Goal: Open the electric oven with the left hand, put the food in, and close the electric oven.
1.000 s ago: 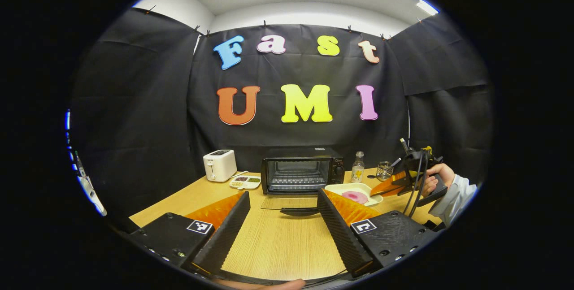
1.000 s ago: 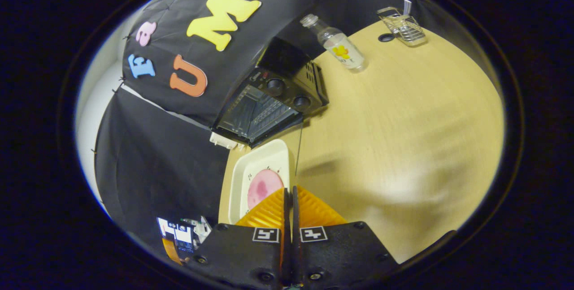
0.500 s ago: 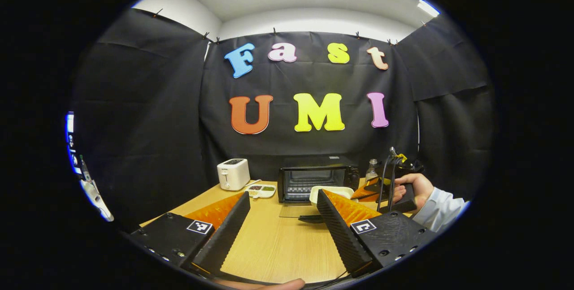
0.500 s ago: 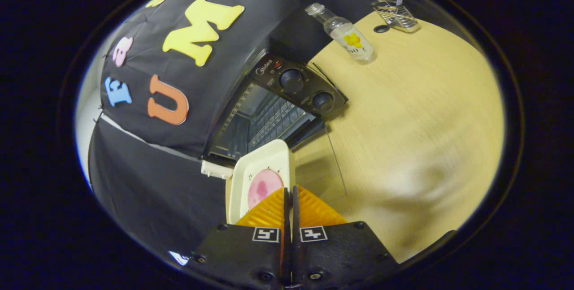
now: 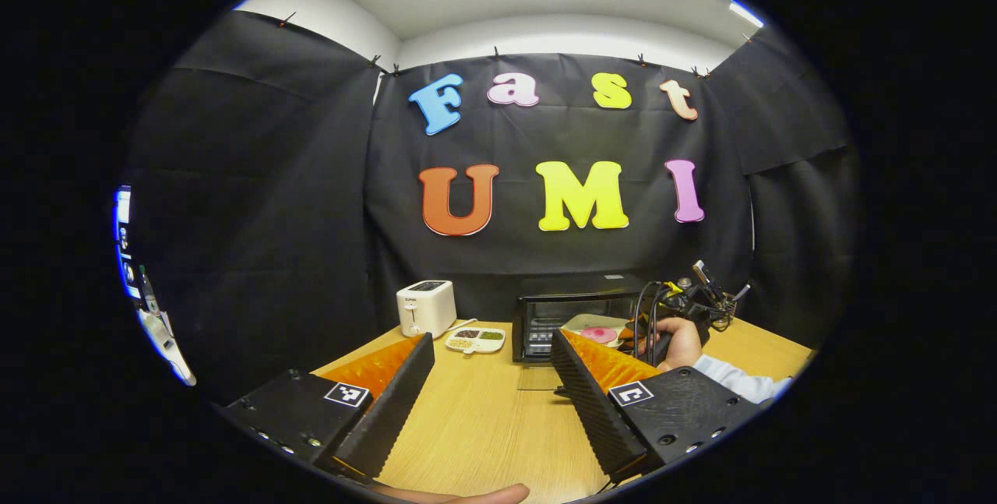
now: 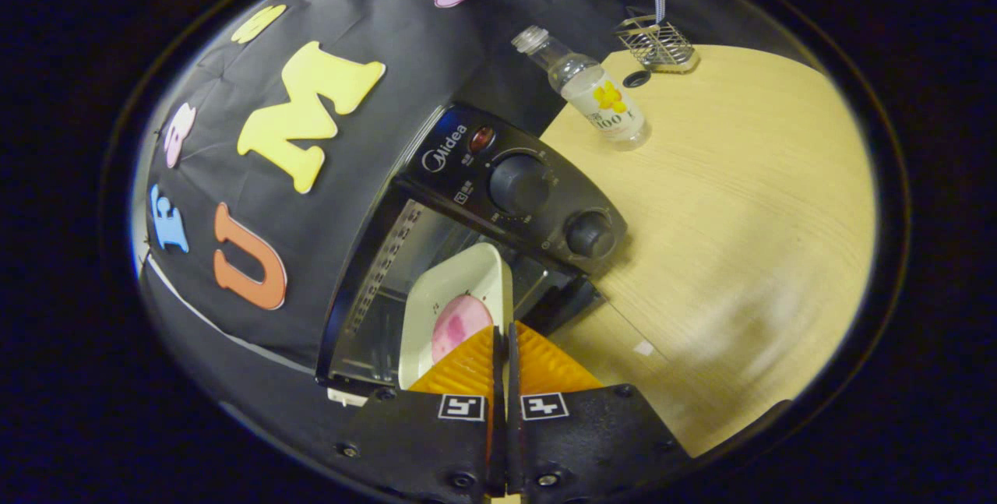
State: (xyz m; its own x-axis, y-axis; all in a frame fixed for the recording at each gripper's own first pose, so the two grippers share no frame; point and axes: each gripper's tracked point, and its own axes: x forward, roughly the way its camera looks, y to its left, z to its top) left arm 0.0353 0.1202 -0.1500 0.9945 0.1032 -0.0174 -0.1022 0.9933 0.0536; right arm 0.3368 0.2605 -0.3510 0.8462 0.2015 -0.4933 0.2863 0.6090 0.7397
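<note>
The black electric oven (image 6: 514,188) stands with its glass door (image 5: 537,376) folded down flat. My right gripper (image 6: 501,330) is shut on the rim of a cream tray (image 6: 456,282) that carries a pink slice of food (image 6: 459,325). The tray's far end sits in the oven's mouth, above the wire rack. In the left gripper view the oven (image 5: 572,309) is far off, with the tray (image 5: 596,330) at its opening and a hand (image 5: 679,340) holding the right gripper (image 5: 635,330) behind it. My left gripper (image 5: 491,342) stands open over the table, well back from the oven, holding nothing.
A white toaster (image 5: 424,308) and a divided snack dish (image 5: 477,340) sit left of the oven. Right of it stand a clear bottle (image 6: 592,91) and a wire basket (image 6: 656,40). Bare wooden tabletop (image 6: 740,200) spreads to the right.
My right gripper has carried the tray off the table and up into the oven's open mouth. My left gripper has drawn back from the oven and stayed open.
</note>
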